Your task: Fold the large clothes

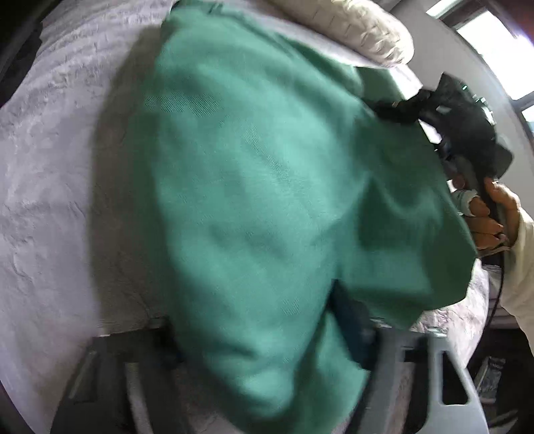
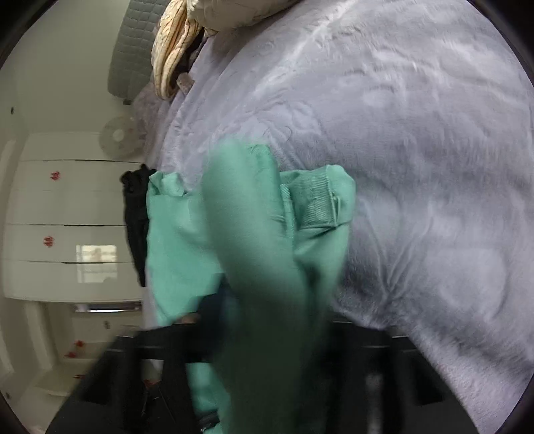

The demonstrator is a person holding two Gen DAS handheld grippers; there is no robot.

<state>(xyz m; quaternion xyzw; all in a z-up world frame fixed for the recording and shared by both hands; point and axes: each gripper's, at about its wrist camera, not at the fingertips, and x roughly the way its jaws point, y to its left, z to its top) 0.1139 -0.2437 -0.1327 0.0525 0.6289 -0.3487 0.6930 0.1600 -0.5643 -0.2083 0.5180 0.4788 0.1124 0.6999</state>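
A large green garment hangs lifted above the grey bed cover. In the left wrist view it drapes over my left gripper, whose fingers are mostly hidden under the cloth and shut on it. My right gripper shows at the upper right, pinching the garment's far edge, with the hand on its handle. In the right wrist view the green garment with a ribbed cuff bunches between the hidden fingers of my right gripper.
Cream quilted bedding lies at the head of the bed; it also shows in the right wrist view. A white drawer unit stands beside the bed. Dark clothing lies at the bed edge.
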